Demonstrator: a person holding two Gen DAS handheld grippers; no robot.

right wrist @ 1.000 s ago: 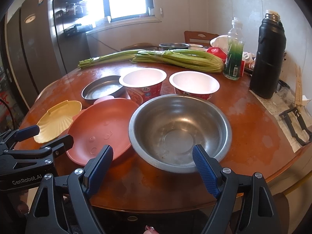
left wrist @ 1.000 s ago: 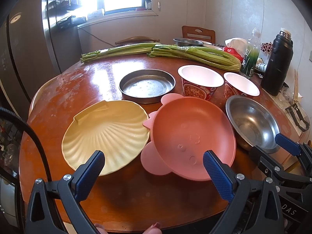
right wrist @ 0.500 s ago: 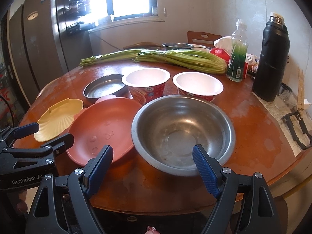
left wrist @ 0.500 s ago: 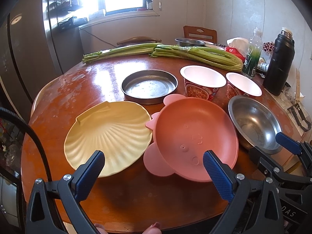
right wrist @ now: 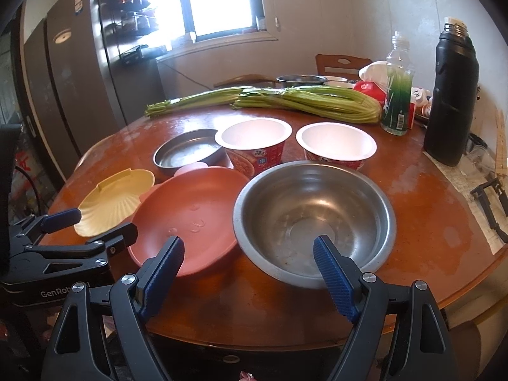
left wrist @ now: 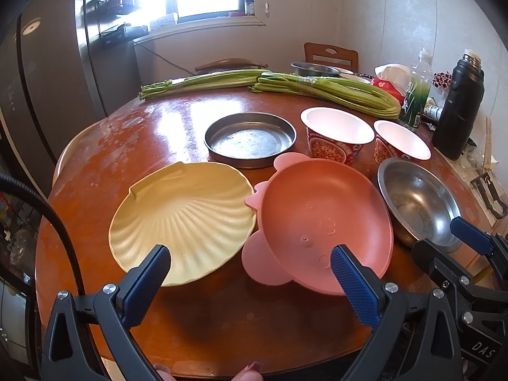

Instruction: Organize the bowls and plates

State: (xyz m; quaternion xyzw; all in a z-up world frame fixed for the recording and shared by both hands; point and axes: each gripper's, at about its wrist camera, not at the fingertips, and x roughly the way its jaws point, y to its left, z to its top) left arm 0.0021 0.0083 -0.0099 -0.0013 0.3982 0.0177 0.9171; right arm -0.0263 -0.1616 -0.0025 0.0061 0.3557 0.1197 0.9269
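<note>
Jaws spread, right gripper [right wrist: 249, 254] before steel bowl [right wrist: 314, 219], seemingly apart.

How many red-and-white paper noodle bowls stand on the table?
2. The left noodle bowl stands behind the pink plate, beside the flat metal pan. The right noodle bowl stands just behind the steel bowl. No others show.

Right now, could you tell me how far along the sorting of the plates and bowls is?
Nothing looks done yet: the yellow shell plate, pink plate, flat steel pan, steel bowl and two noodle cups all sit separately on the table, nothing stacked. Nothing is in hand: left gripper and right gripper hover with jaws open and empty. All grouping remains.
</note>
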